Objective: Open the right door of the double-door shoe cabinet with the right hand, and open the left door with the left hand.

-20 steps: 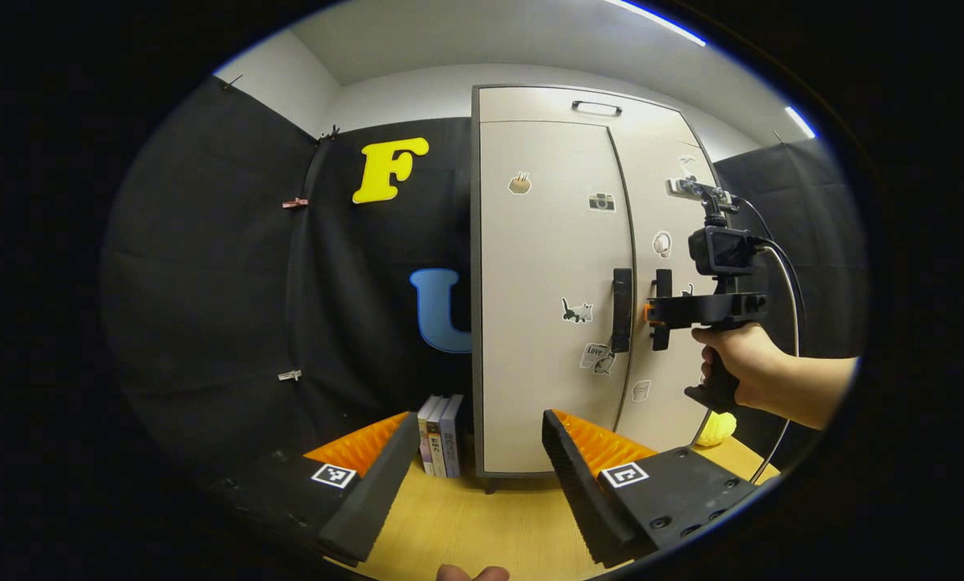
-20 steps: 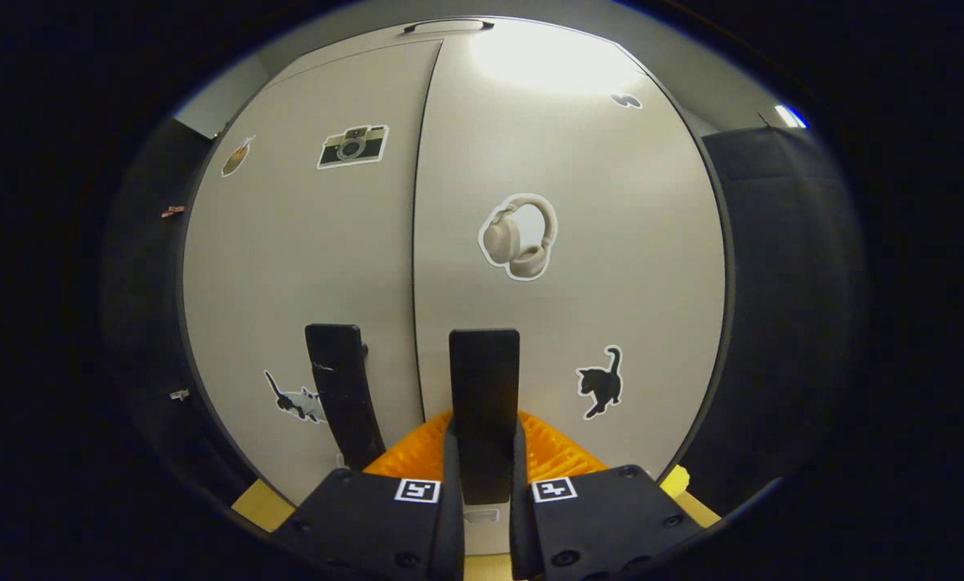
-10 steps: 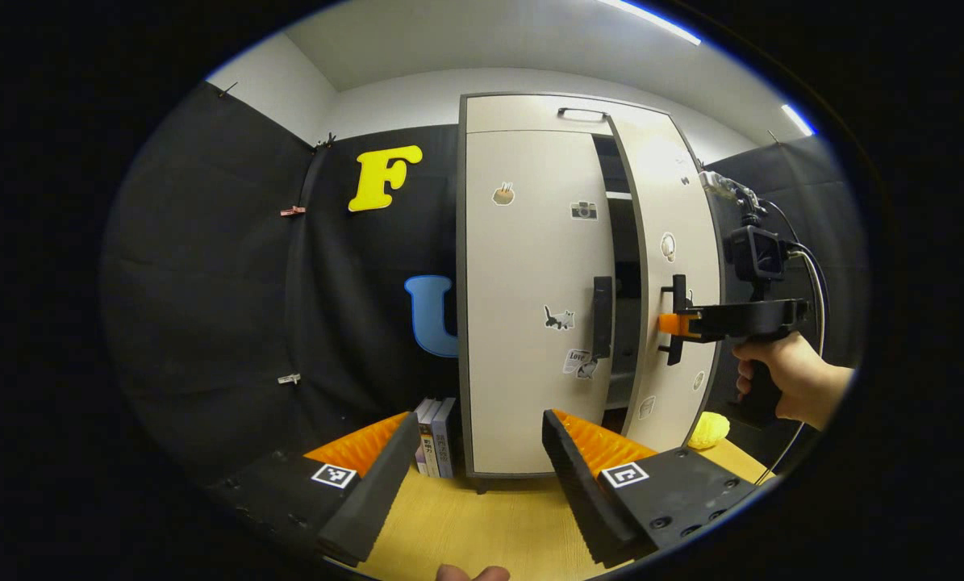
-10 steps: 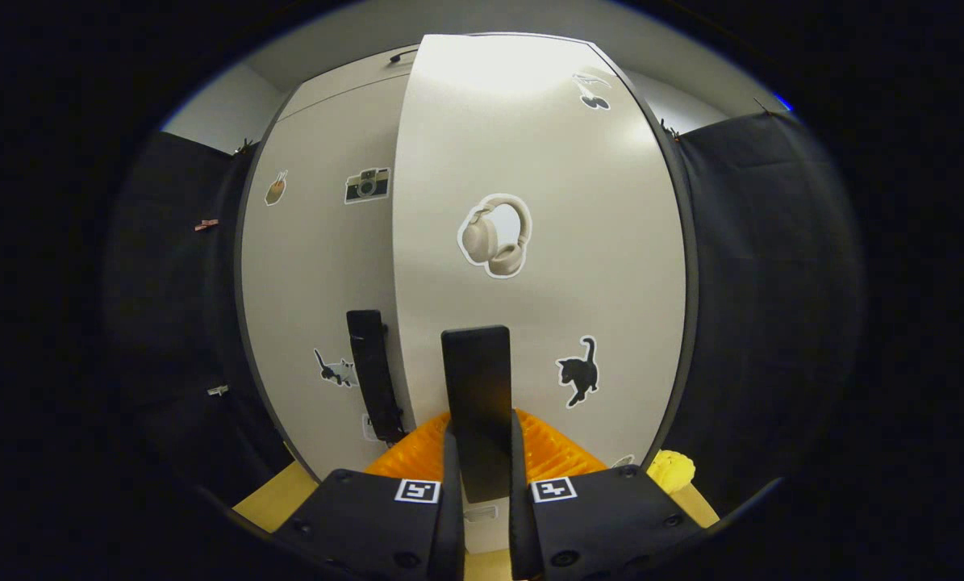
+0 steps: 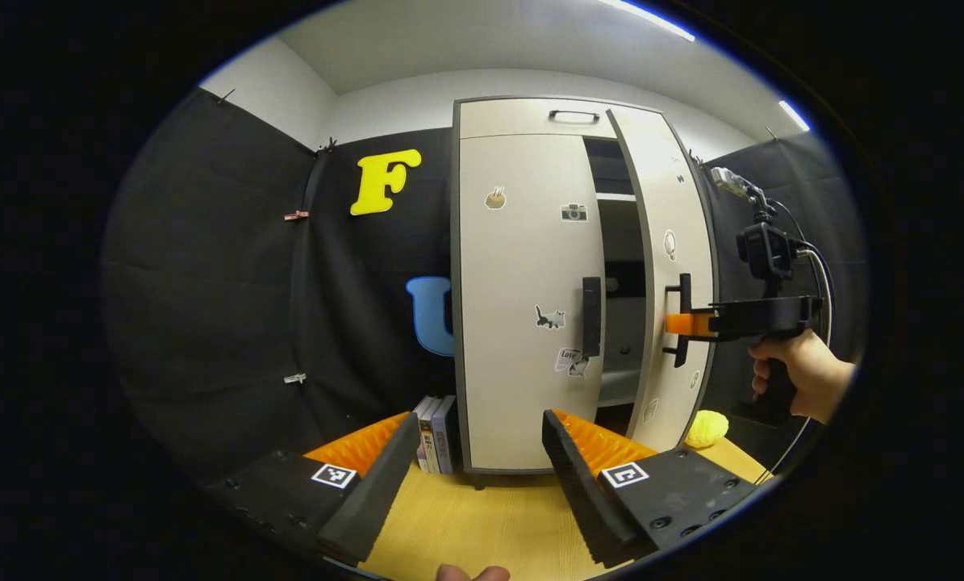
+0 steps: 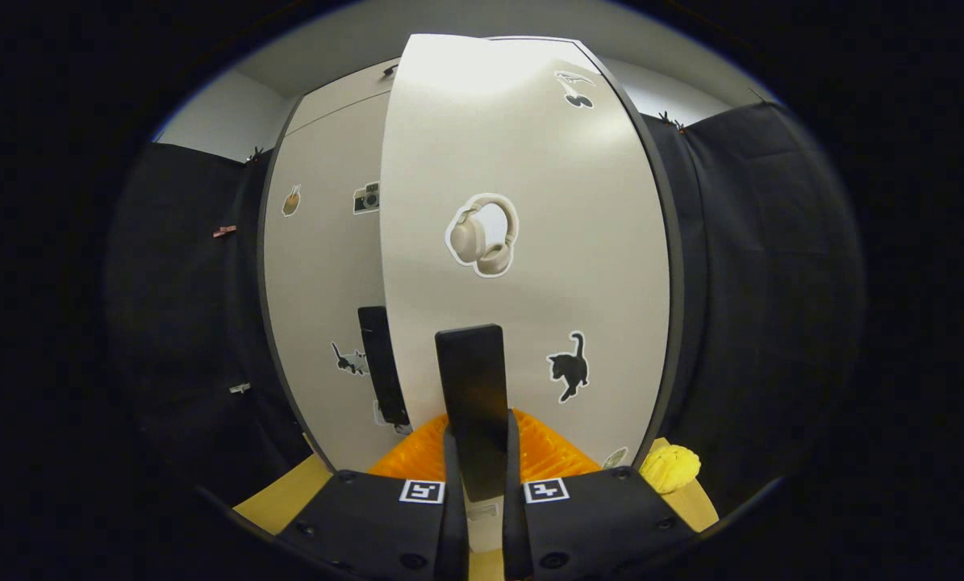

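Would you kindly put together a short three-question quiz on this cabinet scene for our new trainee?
1. True or false: the left door of the shoe cabinet is already swung open.
2. What is the right gripper clamped on?
A. the left door's handle
B. the right door's handle
C. the yellow object
3. Fill in: the left gripper hangs in front of the cabinet with its jaws ____.

Key
1. False: it sits flush, while the right door stands ajar.
2. B: both fingers press on that handle.
3. Open, holding nothing.
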`<state>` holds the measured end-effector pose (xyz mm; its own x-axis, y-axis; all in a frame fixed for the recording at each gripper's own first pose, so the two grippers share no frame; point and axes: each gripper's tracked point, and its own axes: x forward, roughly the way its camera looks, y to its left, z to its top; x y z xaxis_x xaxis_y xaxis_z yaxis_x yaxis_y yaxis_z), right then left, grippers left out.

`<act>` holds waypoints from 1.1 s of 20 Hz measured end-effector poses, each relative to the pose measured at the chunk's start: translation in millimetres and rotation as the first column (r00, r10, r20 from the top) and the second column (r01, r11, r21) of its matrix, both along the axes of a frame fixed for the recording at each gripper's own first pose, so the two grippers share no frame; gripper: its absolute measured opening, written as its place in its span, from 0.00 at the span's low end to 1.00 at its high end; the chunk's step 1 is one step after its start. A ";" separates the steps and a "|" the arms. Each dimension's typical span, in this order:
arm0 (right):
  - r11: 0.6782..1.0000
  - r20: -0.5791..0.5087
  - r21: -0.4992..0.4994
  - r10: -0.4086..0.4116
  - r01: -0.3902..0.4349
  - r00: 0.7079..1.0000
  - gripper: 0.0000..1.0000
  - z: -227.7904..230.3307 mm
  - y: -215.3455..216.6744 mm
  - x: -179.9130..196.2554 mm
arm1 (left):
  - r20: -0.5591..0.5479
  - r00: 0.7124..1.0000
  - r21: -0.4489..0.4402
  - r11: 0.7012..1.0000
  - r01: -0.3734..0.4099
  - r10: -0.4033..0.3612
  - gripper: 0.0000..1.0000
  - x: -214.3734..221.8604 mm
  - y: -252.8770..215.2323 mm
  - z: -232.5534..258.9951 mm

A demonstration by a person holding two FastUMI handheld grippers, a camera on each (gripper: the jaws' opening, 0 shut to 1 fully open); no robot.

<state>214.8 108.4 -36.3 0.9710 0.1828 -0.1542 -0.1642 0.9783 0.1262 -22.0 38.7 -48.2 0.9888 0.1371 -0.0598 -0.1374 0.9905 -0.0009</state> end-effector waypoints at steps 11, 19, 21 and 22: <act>1.000 0.006 0.025 -0.003 0.003 1.000 0.20 4.4 -20.6 -15.5 | -0.005 0.999 0.006 0.999 0.044 -0.044 0.95 2.0 -29.5 -1.3; 0.999 0.009 0.049 -0.013 0.012 1.000 0.20 6.7 -42.5 -26.0 | -0.002 0.997 0.009 0.997 0.076 -0.076 0.95 17.6 -48.8 1.3; 0.998 0.011 0.041 -0.039 0.039 0.999 0.19 7.1 -53.3 -28.3 | 0.000 0.997 0.010 0.996 0.084 -0.084 0.94 20.4 -53.5 1.5; 0.998 0.015 0.023 -0.058 0.058 0.998 0.19 7.6 -60.9 -29.3 | 0.002 0.996 0.006 0.996 0.089 -0.089 0.95 21.7 -57.8 1.6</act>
<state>185.5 47.5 -28.7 0.9823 0.1291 -0.1354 -0.1090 0.9832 0.1463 -0.3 -19.2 -46.6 0.9972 0.0489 -0.0567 -0.0487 0.9988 0.0042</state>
